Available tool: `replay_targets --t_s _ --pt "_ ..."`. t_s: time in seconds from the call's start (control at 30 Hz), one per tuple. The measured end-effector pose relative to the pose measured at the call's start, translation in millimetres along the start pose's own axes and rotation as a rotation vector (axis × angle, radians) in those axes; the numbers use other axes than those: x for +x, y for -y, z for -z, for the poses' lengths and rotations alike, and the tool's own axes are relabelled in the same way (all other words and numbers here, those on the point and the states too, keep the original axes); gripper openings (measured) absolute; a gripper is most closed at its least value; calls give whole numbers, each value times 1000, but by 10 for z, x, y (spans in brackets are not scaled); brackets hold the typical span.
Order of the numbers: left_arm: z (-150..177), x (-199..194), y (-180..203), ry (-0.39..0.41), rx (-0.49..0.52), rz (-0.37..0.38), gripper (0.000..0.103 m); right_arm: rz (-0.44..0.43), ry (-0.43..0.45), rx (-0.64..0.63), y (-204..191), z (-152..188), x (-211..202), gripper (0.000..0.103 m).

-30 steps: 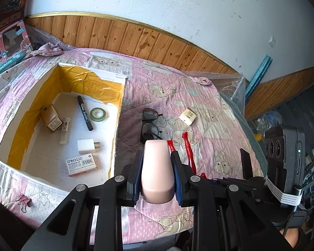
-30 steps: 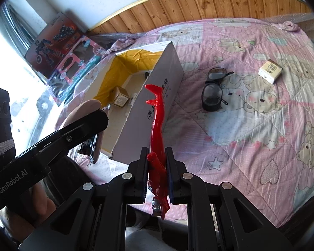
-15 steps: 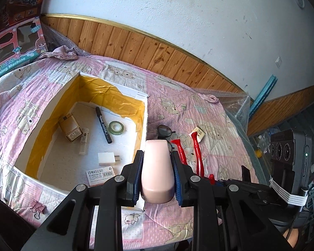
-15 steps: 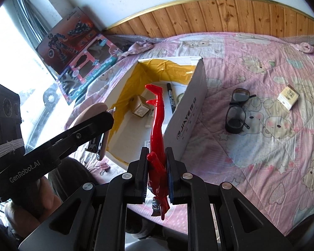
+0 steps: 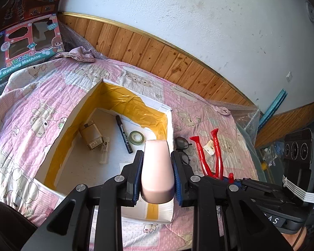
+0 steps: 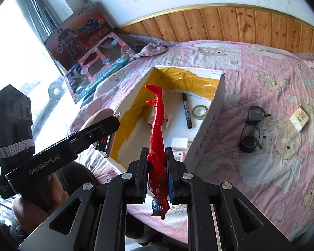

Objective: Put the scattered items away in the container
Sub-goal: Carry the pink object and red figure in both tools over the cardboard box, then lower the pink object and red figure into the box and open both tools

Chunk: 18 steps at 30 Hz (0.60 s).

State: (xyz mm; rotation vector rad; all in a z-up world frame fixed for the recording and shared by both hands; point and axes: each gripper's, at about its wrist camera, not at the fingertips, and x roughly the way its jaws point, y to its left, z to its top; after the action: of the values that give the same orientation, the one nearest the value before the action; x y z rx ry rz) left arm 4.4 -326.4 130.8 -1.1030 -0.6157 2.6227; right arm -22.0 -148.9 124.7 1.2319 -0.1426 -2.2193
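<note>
The bed (image 6: 261,167), covered by a pink quilt, carries all items; its far edge meets a wood-panelled wall (image 6: 251,25). On the right part of the quilt, broad open room lies around the few loose items.

The box (image 5: 167,113), white outside and lined with yellow tape, sits open-topped on the left part of the bed. Its right wall (image 6: 207,133) stands upright between the box floor and the loose items. Much of the box floor is bare, mainly at the left and near side.

Inside the box: a small carton (image 5: 92,135) by the left wall, a black marker (image 5: 124,133) at the centre, a tape roll (image 5: 137,137) just right of the marker, and a white block (image 6: 179,142) nearer the front.

The left tool (image 5: 157,171) is closed on a pale pink case (image 5: 157,167), held above the near right part of the box. The right tool (image 6: 157,167) is closed on a red figure (image 6: 157,125), legs pointing far, above the near rim of the box.

On the quilt right of the box, glasses (image 6: 251,127) lie just beside the wall; a small packet (image 6: 300,118) lies farther right, apart from them.
</note>
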Motion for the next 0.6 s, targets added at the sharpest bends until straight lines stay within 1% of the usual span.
replay_targets --t_s 0.3,0.6 --pt "-99 64 -226 2 -30 -24 27 -8 -15 -45 -139 -198 215 16" --pt "-161 181 -430 -6 -59 -52 27 -4 -35 -78 -156 -406 447 16"
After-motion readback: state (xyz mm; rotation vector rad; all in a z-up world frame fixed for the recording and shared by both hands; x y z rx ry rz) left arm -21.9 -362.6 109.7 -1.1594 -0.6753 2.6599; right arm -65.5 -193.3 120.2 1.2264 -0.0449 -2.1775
